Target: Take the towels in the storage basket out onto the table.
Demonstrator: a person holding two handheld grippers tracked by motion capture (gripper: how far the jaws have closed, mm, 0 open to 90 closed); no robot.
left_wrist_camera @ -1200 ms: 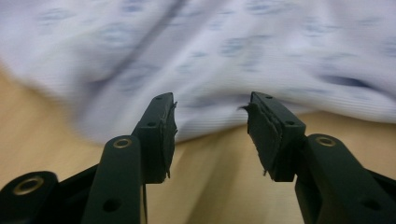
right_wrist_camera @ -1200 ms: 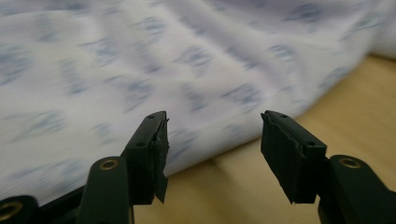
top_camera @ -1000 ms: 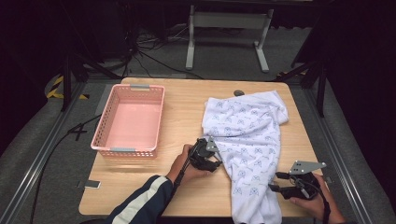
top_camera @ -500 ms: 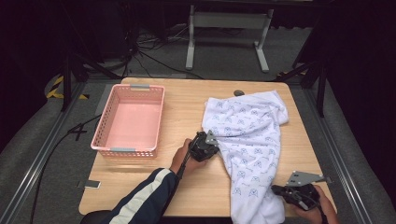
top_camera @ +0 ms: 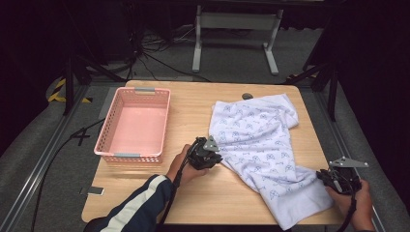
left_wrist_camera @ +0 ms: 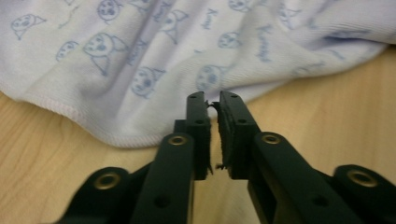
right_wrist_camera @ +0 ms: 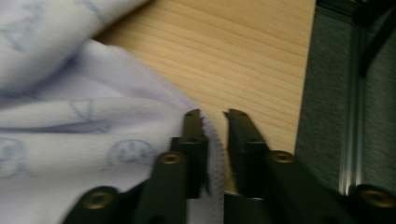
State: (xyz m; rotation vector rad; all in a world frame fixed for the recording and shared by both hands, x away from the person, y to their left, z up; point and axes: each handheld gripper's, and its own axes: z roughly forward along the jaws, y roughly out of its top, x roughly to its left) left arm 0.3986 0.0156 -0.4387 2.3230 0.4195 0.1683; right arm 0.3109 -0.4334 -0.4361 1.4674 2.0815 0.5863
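Where the wooden table [top_camera: 159, 193] fills the middle of the high view, a white cloth [top_camera: 256, 140] printed with small blue figures is spread from the upper right of the tabletop down to its lower right edge. At the lower centre of that view the left gripper [top_camera: 212, 159] is held against the cloth's left hem. In the left gripper view its jaws are parted by a narrow slit, having just been opening slightly, with the hem just beyond the tips and nothing between them. At the lower right the right gripper [top_camera: 325, 178] is set at the cloth's bottom corner. In the blurred right gripper view the edge of the cloth seems to lie in a narrow gap between jaws that have just been opening. A pink basket [top_camera: 111, 145] is seen on the left half of the table.
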